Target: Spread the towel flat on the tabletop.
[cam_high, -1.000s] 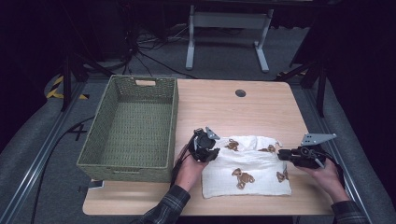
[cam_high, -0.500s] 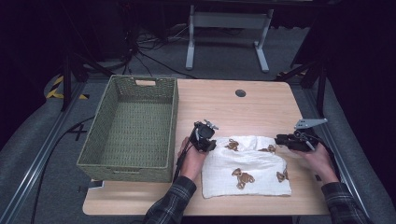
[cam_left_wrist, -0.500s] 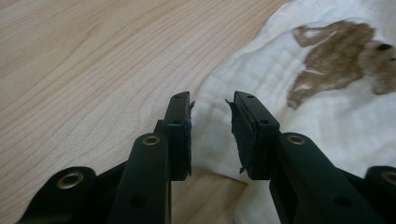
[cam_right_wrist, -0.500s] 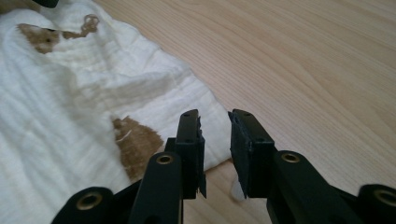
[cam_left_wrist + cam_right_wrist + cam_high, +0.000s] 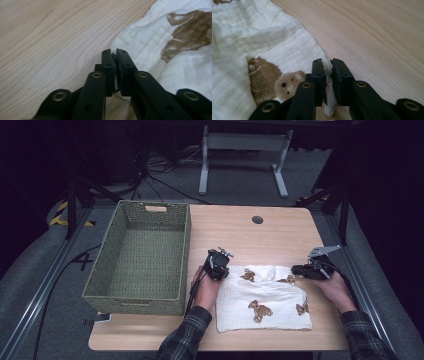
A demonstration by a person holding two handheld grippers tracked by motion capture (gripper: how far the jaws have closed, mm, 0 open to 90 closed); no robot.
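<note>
A white cloth [image 5: 260,297] printed with brown bears lies flat near the front of the wooden table [image 5: 240,235]. My left gripper [image 5: 225,272] sits at the cloth's far left corner. In the left gripper view its jaws [image 5: 114,53] have just closed, and the cloth [image 5: 160,42] has its edge pinched between them. My right gripper [image 5: 296,270] is at the far right corner. Its jaws [image 5: 327,63] have just been closing, with a strip of the cloth [image 5: 274,45] caught between the pads.
A green woven basket [image 5: 185,250] stands to the left of the cloth, close to my left hand. A small black round cap [image 5: 257,219] sits in the table toward the back. Bare wood stretches behind the cloth.
Both grippers have moved a little away from the person and lowered onto the cloth's far corners. The right one also shifted left. Both sets of jaws have closed on the cloth edge.
</note>
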